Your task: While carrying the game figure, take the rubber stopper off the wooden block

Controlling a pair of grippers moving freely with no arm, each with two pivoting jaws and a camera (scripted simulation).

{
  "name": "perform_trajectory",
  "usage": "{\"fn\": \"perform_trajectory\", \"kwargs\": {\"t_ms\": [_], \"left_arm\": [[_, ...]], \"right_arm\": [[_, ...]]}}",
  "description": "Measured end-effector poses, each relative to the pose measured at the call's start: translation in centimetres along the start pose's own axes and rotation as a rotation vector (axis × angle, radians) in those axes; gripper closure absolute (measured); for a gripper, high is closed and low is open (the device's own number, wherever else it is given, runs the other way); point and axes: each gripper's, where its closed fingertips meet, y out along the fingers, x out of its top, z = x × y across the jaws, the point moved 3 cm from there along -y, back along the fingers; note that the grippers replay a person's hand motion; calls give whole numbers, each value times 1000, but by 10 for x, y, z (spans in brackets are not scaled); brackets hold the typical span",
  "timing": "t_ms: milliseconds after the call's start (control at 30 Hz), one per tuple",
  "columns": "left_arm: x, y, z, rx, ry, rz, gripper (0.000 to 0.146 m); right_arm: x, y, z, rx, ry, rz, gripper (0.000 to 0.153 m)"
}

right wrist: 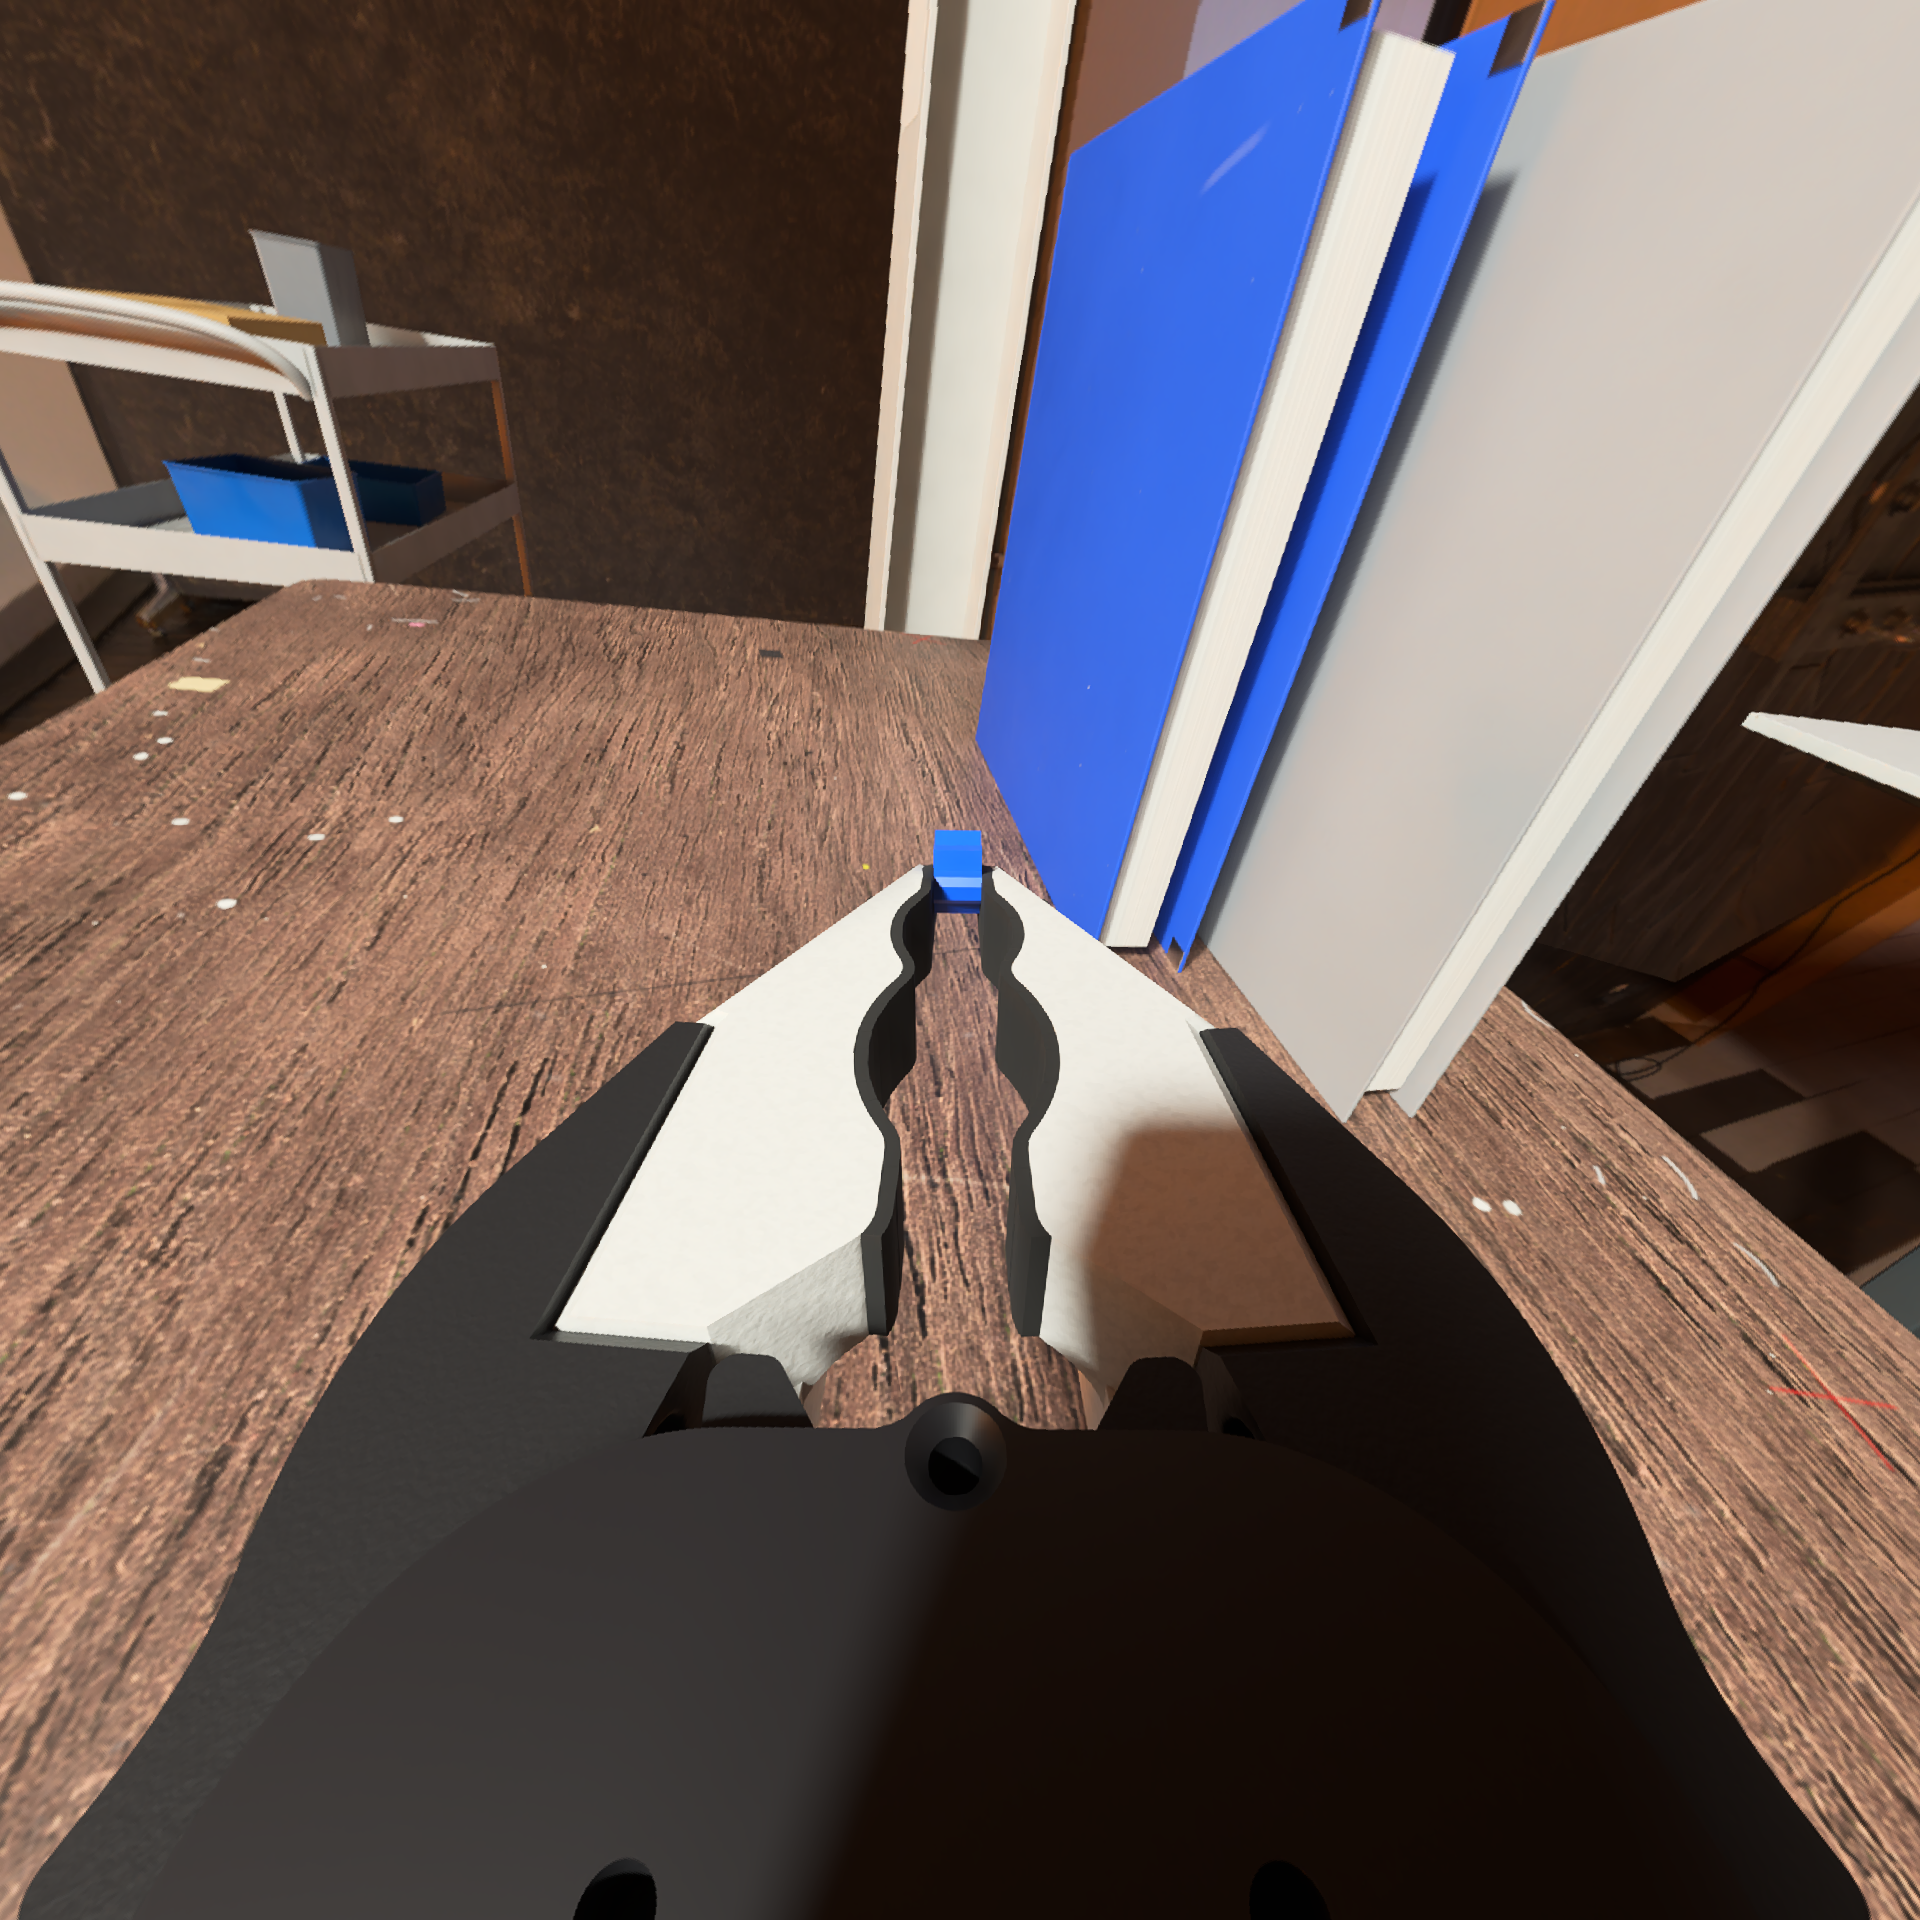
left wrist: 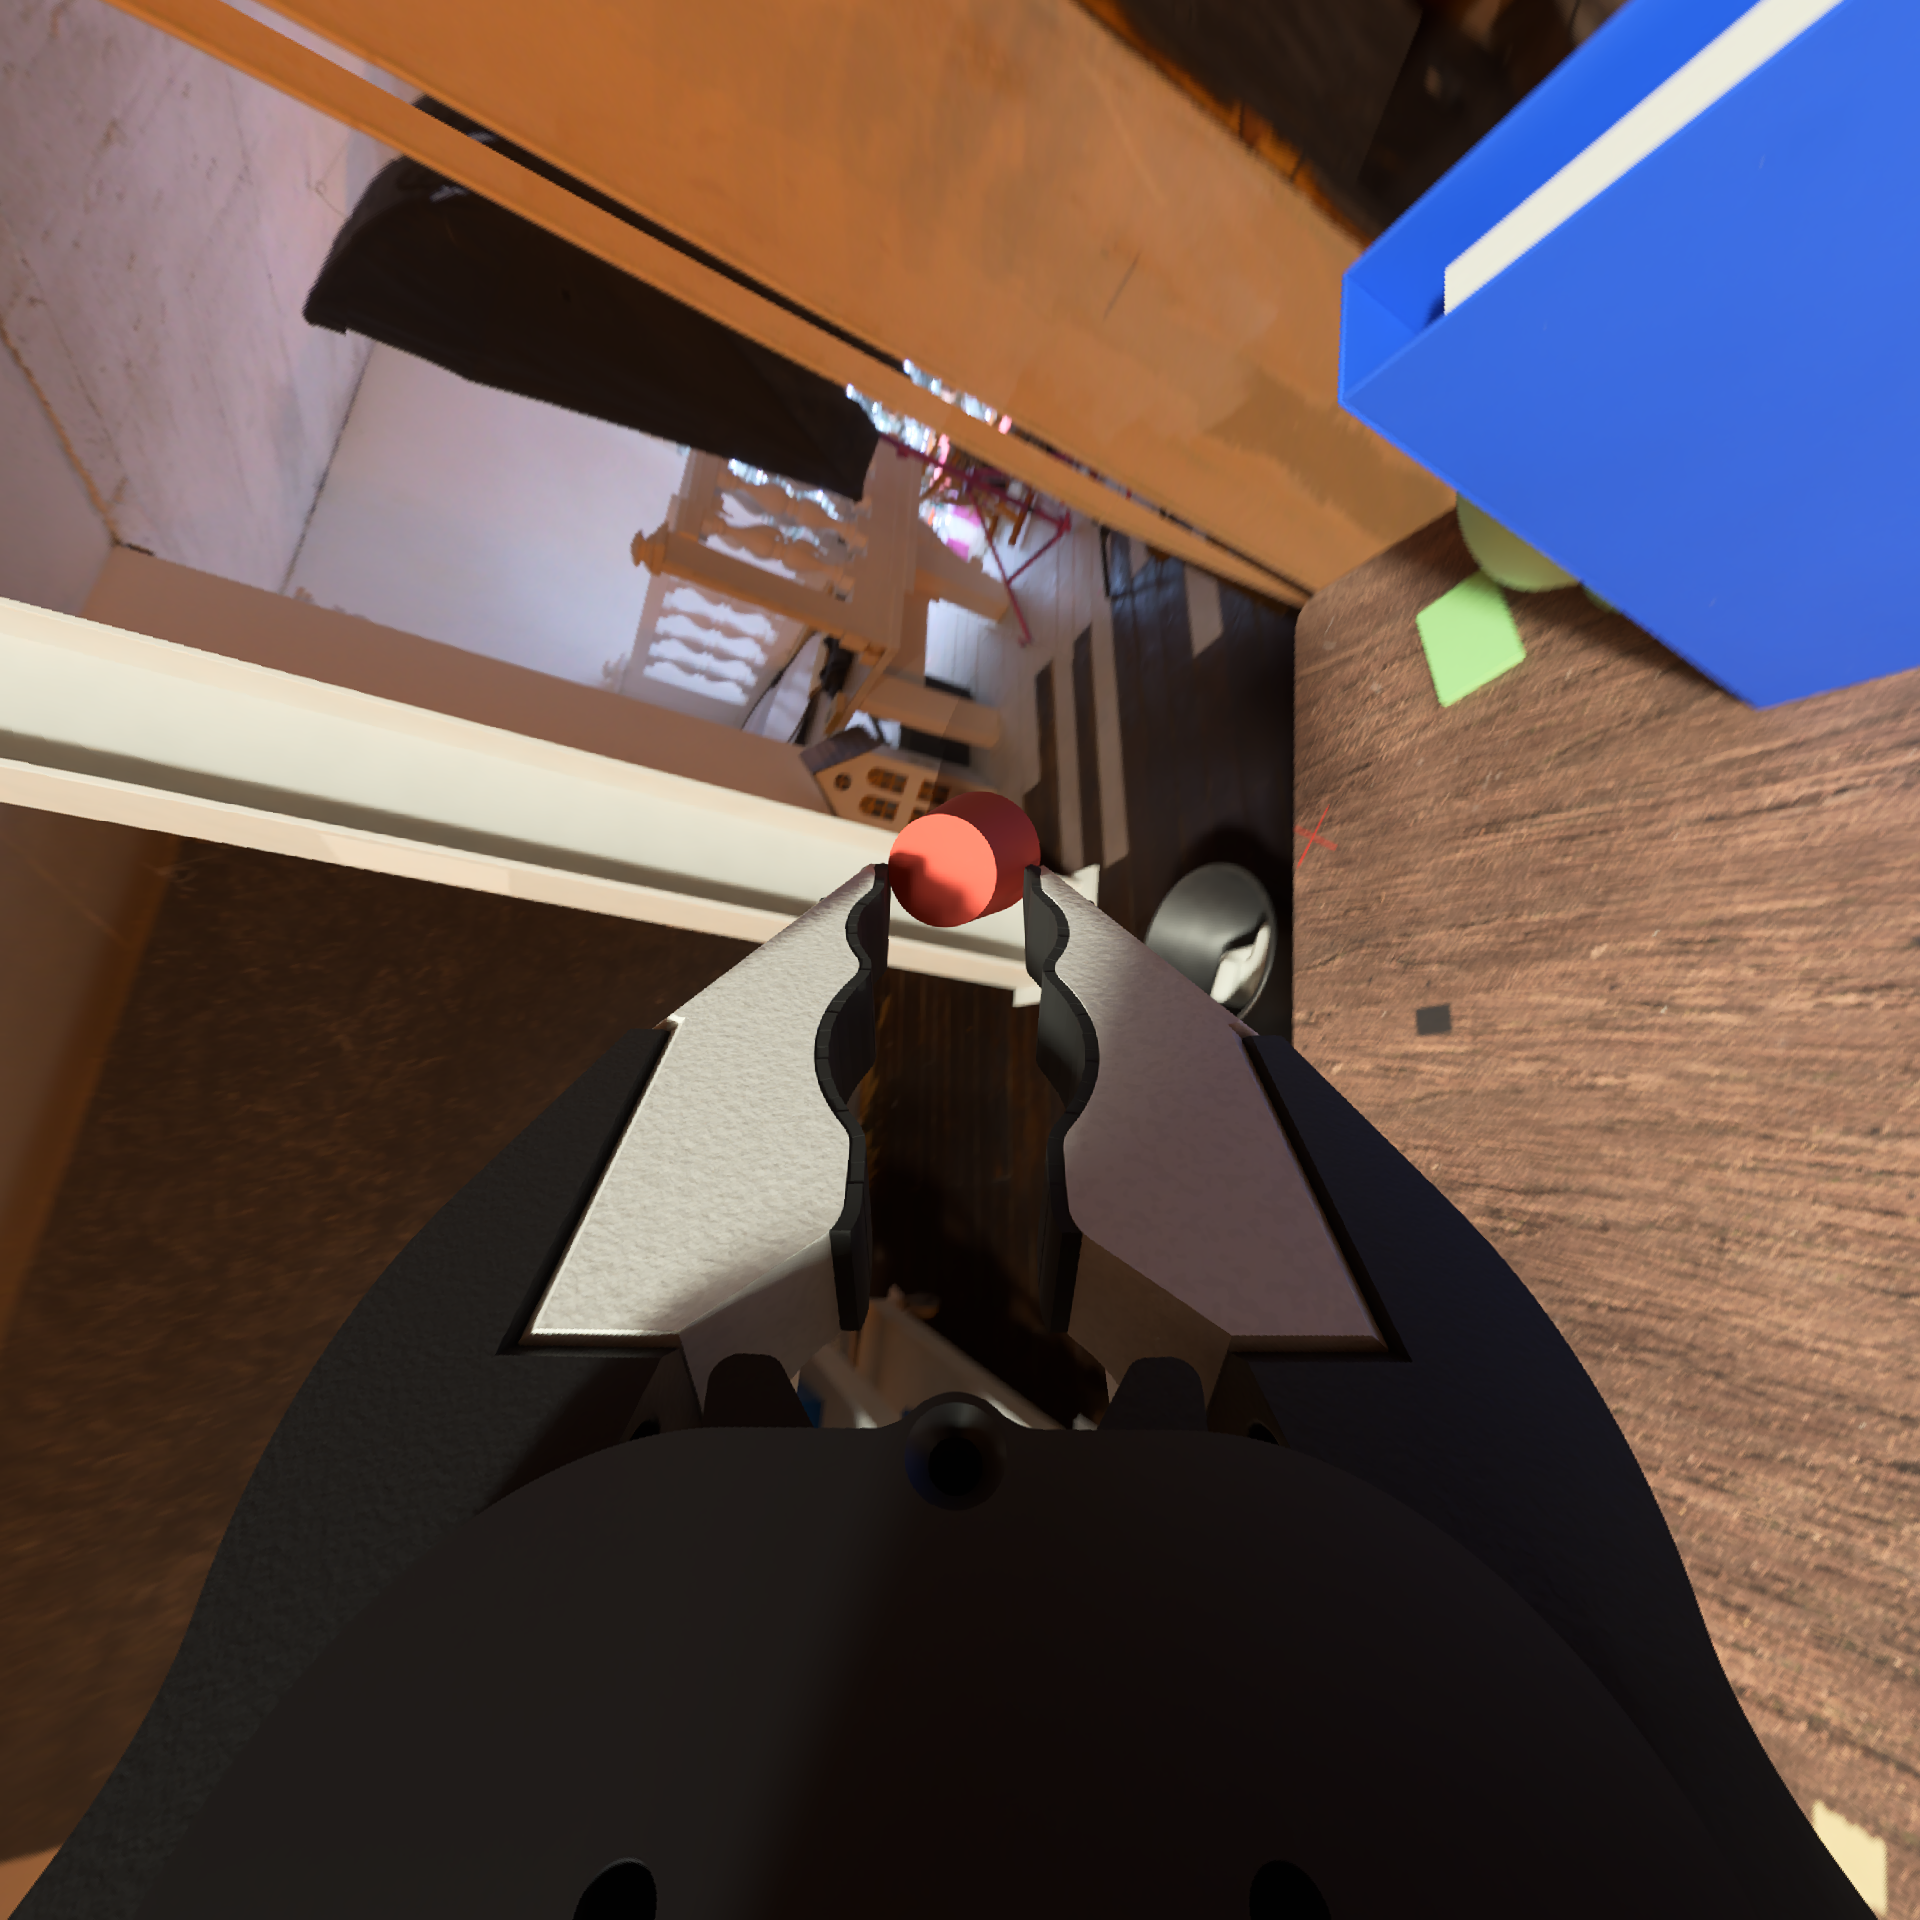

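Observation:
My left gripper (left wrist: 956,885) is shut on the red rubber stopper (left wrist: 961,857), a short cylinder pinched at its fingertips. It is held in the air just off the edge of the brown wooden table (left wrist: 1610,1195). My right gripper (right wrist: 956,889) is shut on the small blue game figure (right wrist: 957,860), held at its fingertips a little above the table (right wrist: 468,987). I cannot make out the wooden block for certain in either view; a pale beige piece (left wrist: 1851,1851) lies at the table's corner.
A blue book (right wrist: 1122,499) stands upright beside a grey one (right wrist: 1538,623), close to the right of my right gripper; the blue book also shows in the left wrist view (left wrist: 1683,436). A flat green piece (left wrist: 1470,639) lies by it. A white cart (right wrist: 343,540) holds blue bins.

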Motion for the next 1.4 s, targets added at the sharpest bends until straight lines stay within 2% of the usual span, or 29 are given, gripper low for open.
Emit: {"fn": "perform_trajectory", "kwargs": {"t_ms": [100, 233, 400, 467, 533, 633, 700, 833, 967, 1167, 1400], "left_arm": [[-10, -2, 10, -41, -110, -87, 121], [-26, -1, 24, -164, -336, -254, 121], [-52, -14, 17, -514, -677, -498, 121], [-72, -24, 6, -637, -751, -566, 121], [-97, -36, -9, -699, -786, -619, 121], [-139, -53, -46, -697, -693, -636, 121], [-163, -53, -85, -729, -624, -580, 121], [-190, -36, -182, -1006, -472, -446, 121], [-207, -6, -250, -1216, -334, -398, 121], [-230, 19, -288, -1388, -74, -389, 121], [-244, 35, -311, -1555, 159, -436, 121]], "right_arm": [[8, -4, -4, -10, 3, -22, 146], [17, -7, -15, -75, 17, -51, 146], [27, -14, -10, -178, 124, -76, 146], [25, -19, 2, -215, 147, -73, 145], [21, -24, 14, -247, 156, -60, 146], [23, -28, 27, -292, 152, -50, 146], [31, -25, 33, -305, 138, -59, 146], [57, 0, 43, -262, 105, -74, 146], [77, 40, 59, -191, 81, -79, 146], [87, 86, 100, -131, 125, -81, 146], [80, 102, 138, -192, 149, -1, 145]]}}
